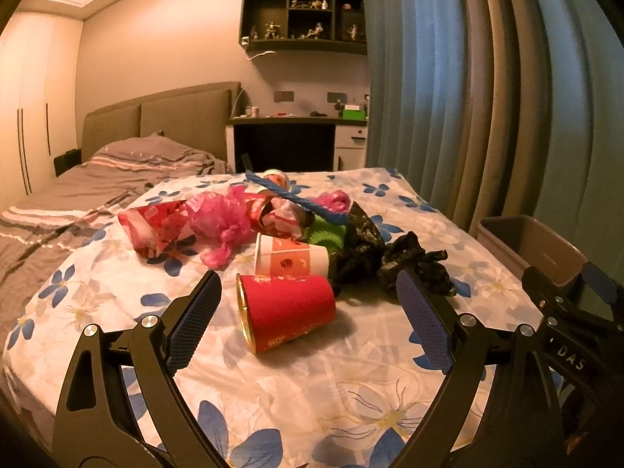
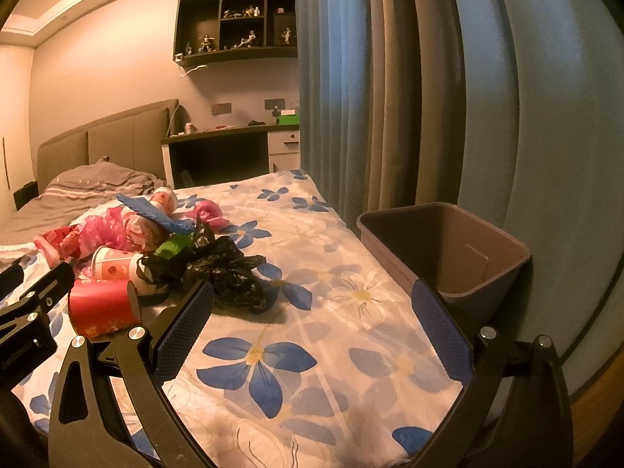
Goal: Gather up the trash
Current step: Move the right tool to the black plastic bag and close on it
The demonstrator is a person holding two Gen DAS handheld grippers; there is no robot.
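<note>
Surface: bed, floral sheet.
Left gripper: jaws released around red cup.
Right gripper: jaws released, bin ahead.

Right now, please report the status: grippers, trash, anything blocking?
Left gripper open, aimed at red cup. Right gripper open, empty. Bin beside bed, nothing blocking.

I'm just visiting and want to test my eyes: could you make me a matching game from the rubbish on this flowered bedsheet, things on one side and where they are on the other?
Things:
1. red paper cup lying on its side
2. crumpled black plastic bag
3. brown plastic bin
4. long blue ridged strip

Places:
A. beside the bed, by the curtain
B. on top of the pile, at the back
C. nearest, between the open left gripper fingers
D. ahead of the right gripper, right of the cups

Pairs: 1-C, 2-D, 3-A, 4-B
</note>
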